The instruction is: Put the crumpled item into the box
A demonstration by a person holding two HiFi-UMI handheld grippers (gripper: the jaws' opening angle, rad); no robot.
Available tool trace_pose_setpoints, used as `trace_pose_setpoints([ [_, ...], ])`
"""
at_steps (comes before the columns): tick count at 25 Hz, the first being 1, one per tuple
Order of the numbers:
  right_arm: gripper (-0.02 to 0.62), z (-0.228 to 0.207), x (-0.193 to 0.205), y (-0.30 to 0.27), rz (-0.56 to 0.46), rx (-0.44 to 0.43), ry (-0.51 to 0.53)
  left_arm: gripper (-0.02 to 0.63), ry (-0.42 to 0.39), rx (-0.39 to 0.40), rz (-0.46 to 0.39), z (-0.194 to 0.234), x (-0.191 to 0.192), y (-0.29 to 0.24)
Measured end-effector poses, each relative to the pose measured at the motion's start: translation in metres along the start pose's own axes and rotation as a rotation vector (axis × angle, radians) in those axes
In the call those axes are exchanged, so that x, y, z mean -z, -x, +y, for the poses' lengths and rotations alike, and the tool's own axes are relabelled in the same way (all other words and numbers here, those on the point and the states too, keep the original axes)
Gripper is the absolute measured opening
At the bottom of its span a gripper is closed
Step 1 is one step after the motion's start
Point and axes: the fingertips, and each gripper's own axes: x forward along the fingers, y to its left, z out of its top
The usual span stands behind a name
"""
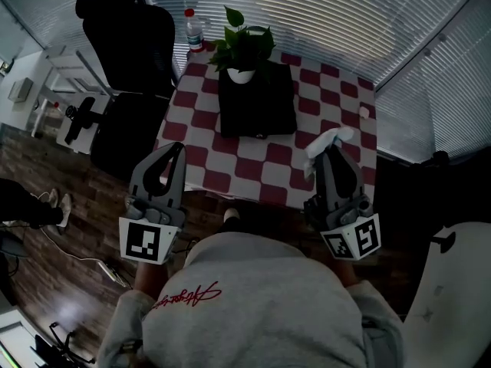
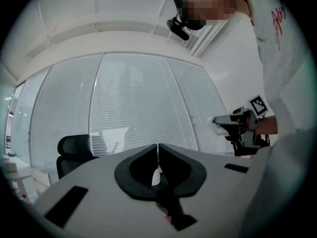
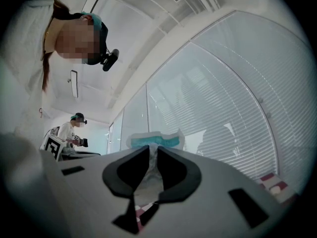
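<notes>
Office chair (image 1: 130, 60), black, stands at the far left of the head view, beside the counter (image 1: 268, 176), which carries a red-and-white checked cloth. Water bottle (image 1: 194, 29) stands upright at the counter's far left corner.

Left claw (image 1: 179, 147) hangs off the counter's near left edge, above the wooden floor. In the left gripper view its jaws meet at the tips, and the left claw (image 2: 158, 147) clamps nothing.

Potted plant (image 1: 244, 52), green leaves in a white pot, sits at the far edge of the black box (image 1: 257, 110). Whether the pot rests on the box or just behind it cannot be told. The box lies at the middle of the counter.

Right claw (image 1: 331, 153) is raised over the counter's near right part. It is closed on the crumpled item (image 1: 330, 138), a white wad sticking out past the jaw tips. The right gripper view confirms the grip: both jaws of the right claw (image 3: 151, 150) press on the crumpled item (image 3: 153, 140), which shows a teal patch on its upper edge. The item is held off the cloth, right of the box and apart from it.
</notes>
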Motion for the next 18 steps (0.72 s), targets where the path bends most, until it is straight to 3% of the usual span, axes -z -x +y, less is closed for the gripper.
trace_pose_setpoints([
  [18,0.060,-0.012,0.015,-0.027,0.006,0.071,0.029,0.022,0.001,0.085,-0.012,0.025,0.016,-0.037],
])
